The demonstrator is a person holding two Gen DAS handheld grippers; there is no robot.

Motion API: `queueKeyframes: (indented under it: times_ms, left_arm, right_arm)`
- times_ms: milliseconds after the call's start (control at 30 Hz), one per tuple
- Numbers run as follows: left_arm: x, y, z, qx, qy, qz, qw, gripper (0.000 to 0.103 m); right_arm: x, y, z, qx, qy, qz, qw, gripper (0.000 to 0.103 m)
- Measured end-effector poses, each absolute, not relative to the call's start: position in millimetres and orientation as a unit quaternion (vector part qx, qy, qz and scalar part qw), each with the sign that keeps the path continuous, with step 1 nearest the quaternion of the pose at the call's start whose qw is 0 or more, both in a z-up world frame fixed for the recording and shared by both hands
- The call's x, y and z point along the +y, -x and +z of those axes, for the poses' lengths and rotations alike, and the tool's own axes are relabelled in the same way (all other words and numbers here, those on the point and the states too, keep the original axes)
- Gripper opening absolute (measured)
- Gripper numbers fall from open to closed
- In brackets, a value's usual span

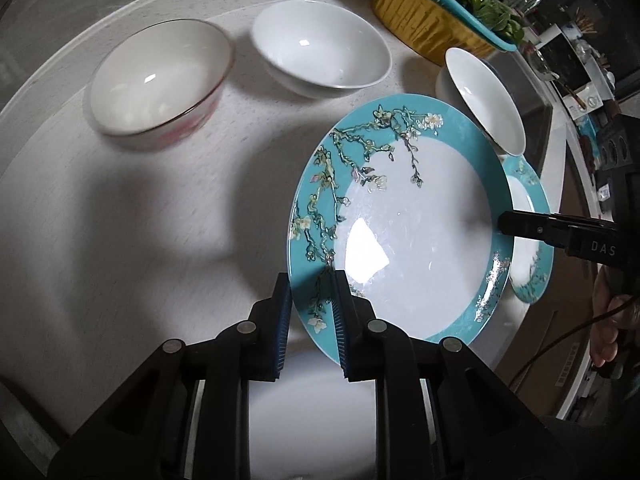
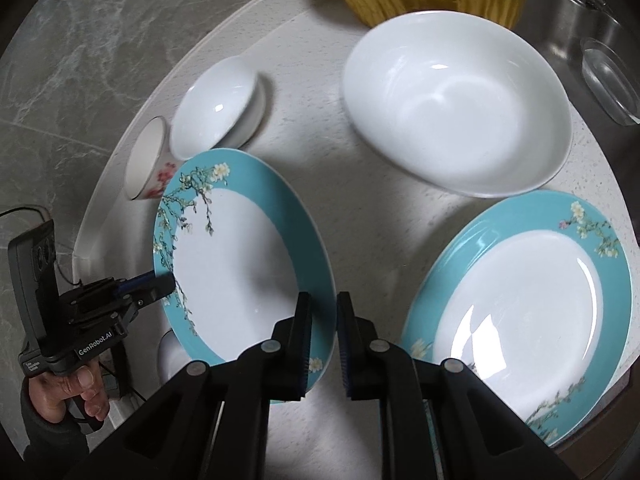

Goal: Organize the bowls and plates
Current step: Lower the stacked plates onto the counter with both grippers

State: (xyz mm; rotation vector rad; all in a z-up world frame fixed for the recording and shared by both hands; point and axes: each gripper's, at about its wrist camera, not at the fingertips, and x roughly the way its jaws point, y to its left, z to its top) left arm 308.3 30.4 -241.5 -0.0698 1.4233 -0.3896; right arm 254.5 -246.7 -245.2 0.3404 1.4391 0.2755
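A teal floral-rimmed plate is lifted and tilted above the white counter. My left gripper is shut on its near rim. My right gripper is shut on the opposite rim; in the left wrist view it reaches in from the right. The held plate also shows in the right wrist view, with the left gripper on its far edge. A second teal plate lies flat on the counter at right. A large white bowl, a smaller white bowl and a red-flowered bowl stand behind.
A teal basket of greens on a gold tub stands at the back. A steel sink with a glass dish lies to the right. The counter's rounded edge drops off on the left.
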Motion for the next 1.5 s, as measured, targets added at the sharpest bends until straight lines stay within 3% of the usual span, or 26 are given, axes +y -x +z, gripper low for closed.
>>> queueKeyframes:
  times_ms: [600,1500]
  left_arm:
    - [137,-163,-254,0.667,0.068,-0.124,0.731,0.017]
    - [128,-122,-279,0.657,0.031,-0.105,0.746,0.020]
  right_arm:
    - [-156,-168,-265,0.684,-0.118,0.182,0.697,0.015]
    - [-122,-124,-287,0.673,-0.050,0.159,0.721,0.018]
